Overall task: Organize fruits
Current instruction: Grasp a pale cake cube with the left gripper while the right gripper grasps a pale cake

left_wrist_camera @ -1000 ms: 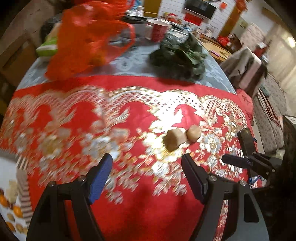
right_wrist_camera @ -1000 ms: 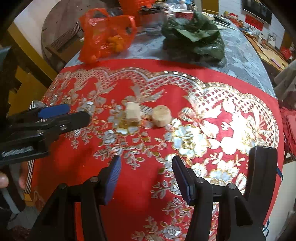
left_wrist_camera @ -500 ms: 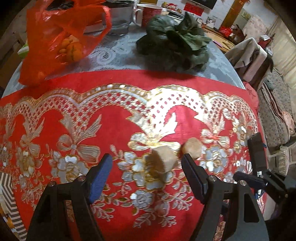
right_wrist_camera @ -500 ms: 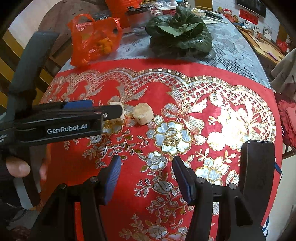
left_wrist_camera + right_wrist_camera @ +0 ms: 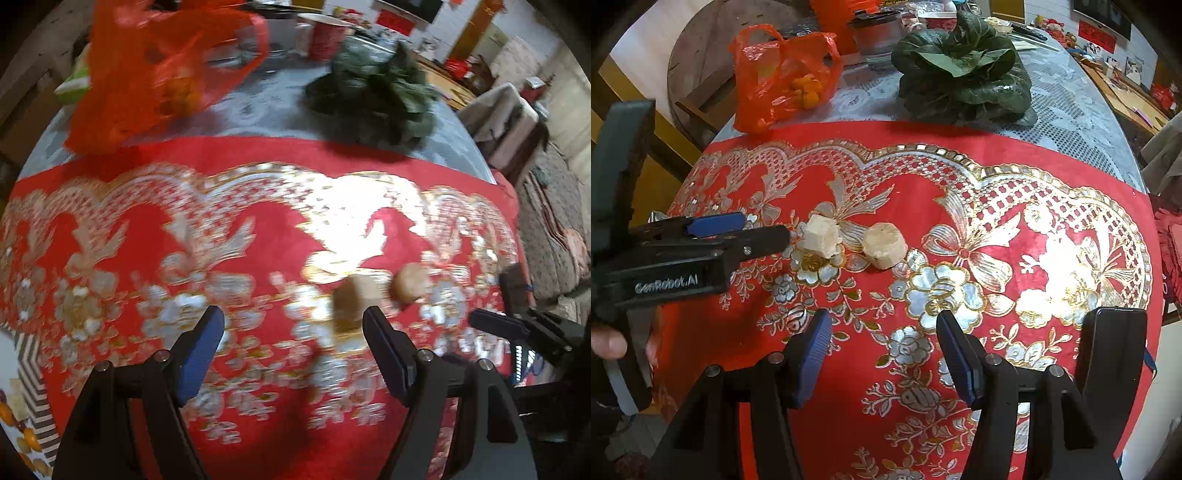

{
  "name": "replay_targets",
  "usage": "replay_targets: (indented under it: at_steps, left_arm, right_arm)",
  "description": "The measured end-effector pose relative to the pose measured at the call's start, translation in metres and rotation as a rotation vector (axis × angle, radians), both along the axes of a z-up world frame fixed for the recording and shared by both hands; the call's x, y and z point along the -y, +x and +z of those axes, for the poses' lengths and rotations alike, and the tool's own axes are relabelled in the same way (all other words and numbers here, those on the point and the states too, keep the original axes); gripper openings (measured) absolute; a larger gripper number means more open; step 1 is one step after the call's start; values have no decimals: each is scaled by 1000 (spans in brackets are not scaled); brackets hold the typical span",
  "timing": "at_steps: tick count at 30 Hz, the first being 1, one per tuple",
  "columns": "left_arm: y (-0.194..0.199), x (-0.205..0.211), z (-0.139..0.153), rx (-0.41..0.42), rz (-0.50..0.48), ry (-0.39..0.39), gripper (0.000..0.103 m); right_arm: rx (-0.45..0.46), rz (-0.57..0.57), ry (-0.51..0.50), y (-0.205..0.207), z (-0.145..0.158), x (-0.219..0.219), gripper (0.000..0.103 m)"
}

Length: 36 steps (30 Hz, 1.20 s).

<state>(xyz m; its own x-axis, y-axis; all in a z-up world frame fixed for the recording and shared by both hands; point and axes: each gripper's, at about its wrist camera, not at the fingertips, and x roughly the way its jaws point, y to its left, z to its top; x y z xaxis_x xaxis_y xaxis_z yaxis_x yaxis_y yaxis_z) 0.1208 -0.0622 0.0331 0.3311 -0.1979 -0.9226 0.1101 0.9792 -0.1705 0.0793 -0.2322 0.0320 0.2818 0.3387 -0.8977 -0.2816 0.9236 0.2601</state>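
Observation:
Two pale peeled fruit chunks lie side by side on the red and gold cloth (image 5: 923, 192): a blocky one (image 5: 820, 237) and a rounder one (image 5: 884, 246). In the blurred left wrist view they show as the blocky chunk (image 5: 356, 295) and the rounder chunk (image 5: 410, 282). My left gripper (image 5: 293, 338) is open and empty, with the blocky chunk just ahead of its right finger; it also shows in the right wrist view (image 5: 757, 232), its tips just left of that chunk. My right gripper (image 5: 882, 341) is open and empty, nearer the front edge; it also shows in the left wrist view (image 5: 498, 325).
An orange plastic bag (image 5: 775, 85) holding orange fruits stands at the back left. A leafy green vegetable (image 5: 960, 74) lies at the back centre. A red cup (image 5: 325, 37) and a metal pot (image 5: 875, 37) stand behind. A striped tray (image 5: 26, 406) with small fruits sits at the lower left.
My left gripper has swung left and drawn back, so the chunks now sit toward its right finger. The right gripper has held nearly still. Both stay open.

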Motion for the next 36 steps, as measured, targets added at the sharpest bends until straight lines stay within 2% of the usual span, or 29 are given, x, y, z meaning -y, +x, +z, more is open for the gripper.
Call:
replay_targets:
  at_steps: [2, 6, 8, 9, 10, 12, 13, 18, 22, 23, 25, 30, 36]
  left_arm:
    - [3, 12, -3, -8, -12, -21, 77]
    - [9, 28, -15, -27, -25, 0, 77]
    - [11, 28, -18, -26, -20, -7, 60]
    - [12, 28, -20, -31, -23, -9, 44]
    - [12, 28, -18, -18, -28, -2, 34]
    - [12, 26, -16, -20, -46, -23, 22]
    - [11, 24, -15, -14, -45, -19, 20]
    - [4, 3, -6, 2, -9, -21, 19]
    - [-5, -15, -1, 2, 25, -28, 19]
    - [-7, -19, -1, 1, 30, -28, 19]
    - [-14, -27, 2, 1, 51, -21, 19]
    - [-28, -42, 8, 20, 87, -2, 19]
    - [-48, -59, 15, 36, 119, 13, 19]
  right_arm:
    - [-3, -5, -1, 1, -1, 3, 64]
    - [-4, -15, 1, 3, -3, 6, 64]
    - [0, -9, 1, 4, -4, 5, 64]
    - [6, -6, 0, 4, -4, 4, 64]
    - [16, -1, 1, 6, -4, 3, 64]
    - [34, 6, 9, 11, -3, -1, 64]
    - [46, 7, 14, 14, -3, -4, 64]
    - [66, 39, -3, 35, -9, -17, 60]
    - [59, 76, -41, 46, -17, -31, 48]
    - [82, 88, -53, 47, -16, -35, 45]
    - [80, 106, -83, 48, -15, -39, 32]
    - [93, 131, -94, 35, -5, -41, 32]
    - [107, 139, -45, 14, 15, -53, 32]
